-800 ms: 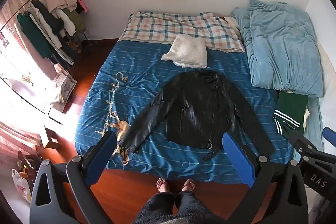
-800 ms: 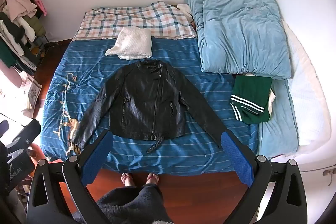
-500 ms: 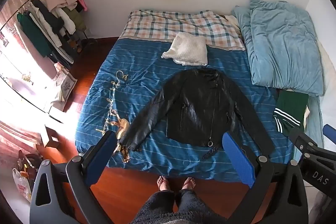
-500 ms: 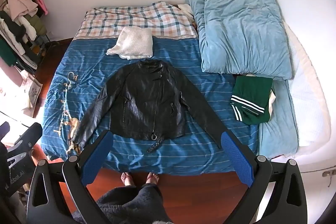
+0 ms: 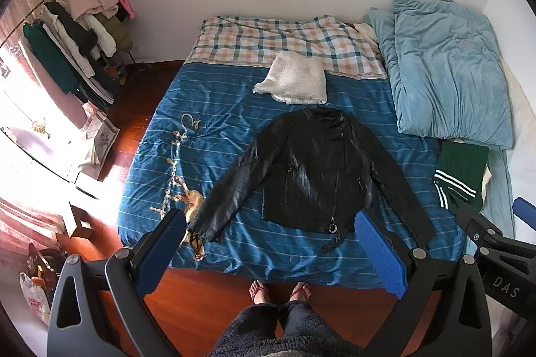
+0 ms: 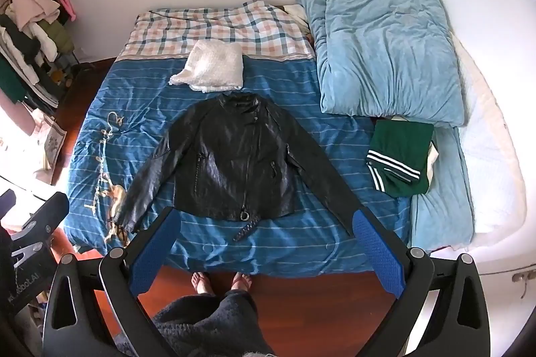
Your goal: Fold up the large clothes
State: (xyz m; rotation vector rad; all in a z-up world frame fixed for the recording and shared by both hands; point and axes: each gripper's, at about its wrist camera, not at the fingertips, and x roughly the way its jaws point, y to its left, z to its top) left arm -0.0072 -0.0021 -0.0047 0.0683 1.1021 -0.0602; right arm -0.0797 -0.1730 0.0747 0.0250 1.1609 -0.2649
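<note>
I hold both tongs up over the foot of the bed, well apart from the black leather jacket (image 5: 315, 169) that lies flat on the blue striped bedspread (image 5: 214, 122), front up, collar toward the wall, both sleeves spread out and down. My left gripper (image 5: 269, 248) is spread wide and holds nothing; through its gap I see the jacket's hem and loose belt end. My right gripper (image 6: 264, 243) is likewise released and empty, with the hem and buckle between its blue pads (image 6: 378, 253).

The jacket's left sleeve cuff (image 5: 204, 228) lies close to the bed's near edge, and the right sleeve (image 6: 321, 183) runs down toward my right tongs' pad. Open bedspread lies on both sides of the jacket's body. My feet (image 5: 279, 288) stand on the wooden floor just beside the bed's foot.

Just beyond the collar rests a folded white knit (image 6: 211, 69), close to touching it. To the right are a heaped light blue duvet (image 6: 385, 55) and a folded green garment with white stripes (image 6: 398, 162), apart from the sleeve. A crowded clothes rack (image 5: 73, 42) stands by the far left wall.
</note>
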